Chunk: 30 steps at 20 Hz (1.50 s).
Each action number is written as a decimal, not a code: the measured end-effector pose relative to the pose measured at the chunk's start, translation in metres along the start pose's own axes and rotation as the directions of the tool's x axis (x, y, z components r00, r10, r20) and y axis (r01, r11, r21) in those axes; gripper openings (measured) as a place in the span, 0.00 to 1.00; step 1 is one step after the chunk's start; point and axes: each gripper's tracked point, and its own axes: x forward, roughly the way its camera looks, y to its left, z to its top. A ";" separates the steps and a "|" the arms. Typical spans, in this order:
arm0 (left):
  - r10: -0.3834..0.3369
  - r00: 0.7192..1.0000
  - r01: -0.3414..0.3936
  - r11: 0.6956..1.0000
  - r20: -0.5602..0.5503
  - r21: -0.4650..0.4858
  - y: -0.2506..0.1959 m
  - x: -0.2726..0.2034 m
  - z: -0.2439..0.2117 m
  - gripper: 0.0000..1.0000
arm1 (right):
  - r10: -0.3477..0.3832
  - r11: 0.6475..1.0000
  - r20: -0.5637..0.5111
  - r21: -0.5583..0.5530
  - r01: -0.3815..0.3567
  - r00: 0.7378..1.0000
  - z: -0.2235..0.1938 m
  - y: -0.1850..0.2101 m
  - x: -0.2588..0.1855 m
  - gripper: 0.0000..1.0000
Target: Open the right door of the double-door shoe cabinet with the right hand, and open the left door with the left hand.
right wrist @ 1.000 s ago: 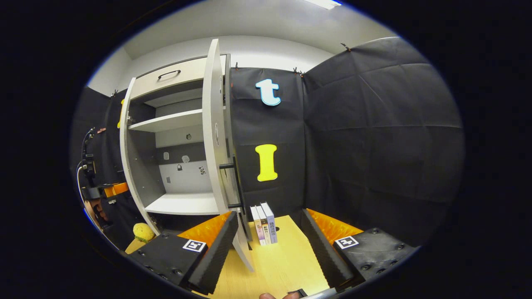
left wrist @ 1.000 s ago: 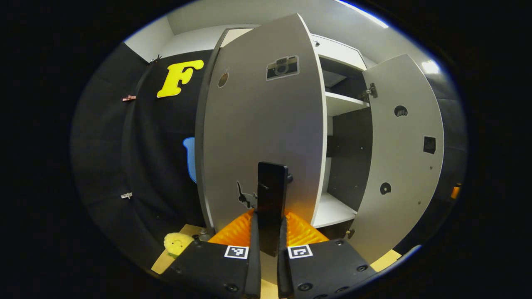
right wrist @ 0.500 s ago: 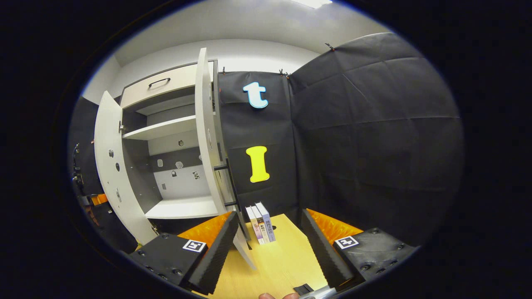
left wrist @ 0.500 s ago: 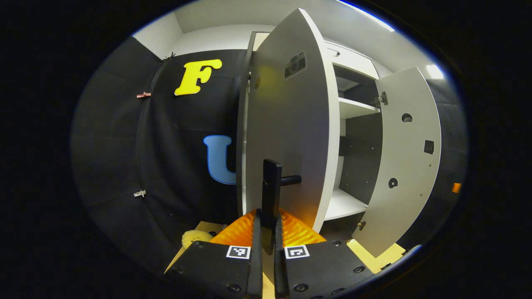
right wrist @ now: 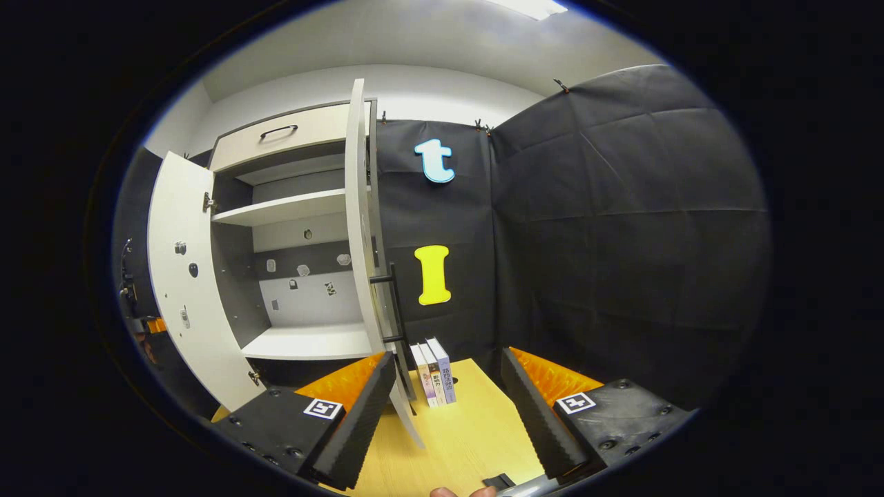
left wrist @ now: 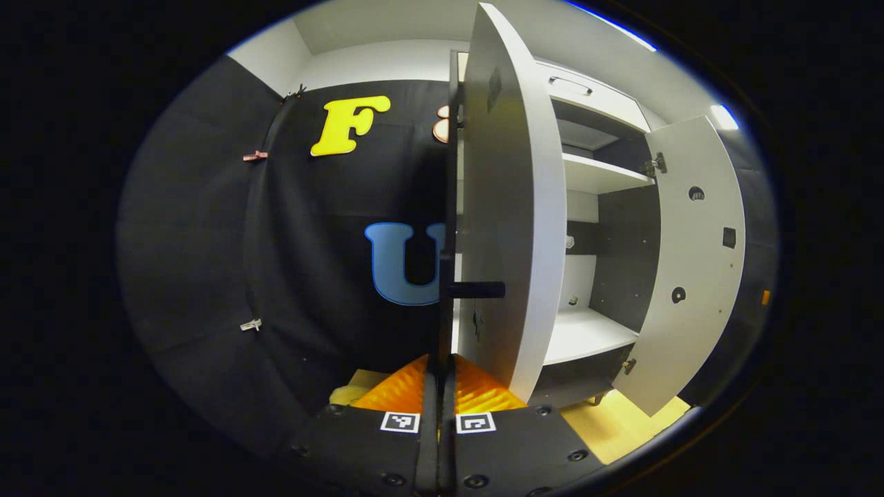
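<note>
Left gripper (left wrist: 440,386) is clamped on the black handle (left wrist: 445,276) of the left door (left wrist: 507,228), which stands swung out edge-on, with black cloth wall just beside it. Right gripper (right wrist: 445,407) has jaws wide apart, holding nothing, just in front of the open right door (right wrist: 359,228); its handle (right wrist: 394,304) sits free. Three books (right wrist: 434,373) stand on the wooden table (right wrist: 469,442) beside that door; cabinet shelves (right wrist: 290,206) are exposed.

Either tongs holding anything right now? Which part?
Left tongs are shut on the thin black bar handle of the grey left cabinet door, at the handle's lower end. Right tongs are open, holding nothing.
</note>
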 end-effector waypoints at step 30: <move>0.026 0.993 -0.023 0.999 0.116 -0.027 0.010 -0.055 0.018 0.54 | 0.157 0.988 -0.010 -0.006 -0.157 0.988 -0.006 0.034 0.002 0.96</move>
